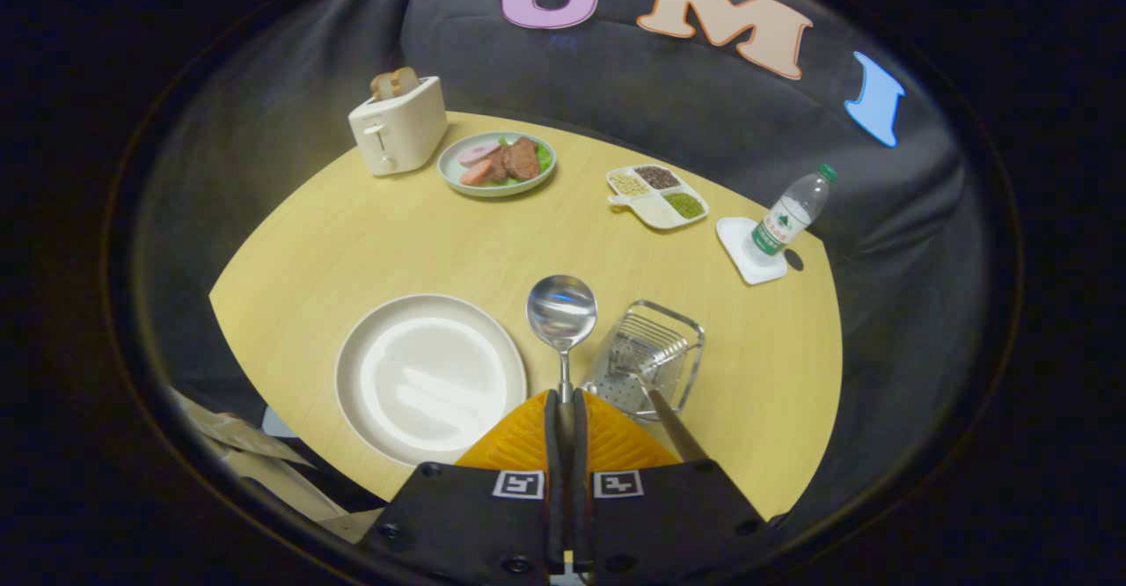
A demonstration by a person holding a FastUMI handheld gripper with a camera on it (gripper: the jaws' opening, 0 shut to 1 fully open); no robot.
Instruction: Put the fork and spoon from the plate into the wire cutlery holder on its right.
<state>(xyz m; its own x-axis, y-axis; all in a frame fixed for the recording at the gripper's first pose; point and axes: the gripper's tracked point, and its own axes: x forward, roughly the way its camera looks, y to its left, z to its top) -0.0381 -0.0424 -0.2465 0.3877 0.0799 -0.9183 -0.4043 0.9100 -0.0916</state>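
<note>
Spoon (pixel 563 326) handle is pinched between our gripper's (pixel 563 410) closed fingers, bowl held up just ahead of them. Right of the fingers we see the wire cutlery holder (pixel 651 357) with the fork (pixel 664 406) leaning in it; left of them the bare plate (pixel 352 392). Far beyond stand a toaster (pixel 398 126) and water bottle (pixel 790 213)

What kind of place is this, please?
Probably a staged dining table in a recording booth: a toaster, a plate of food and a water bottle stand on it, while the gripper holds a spoon.
</note>
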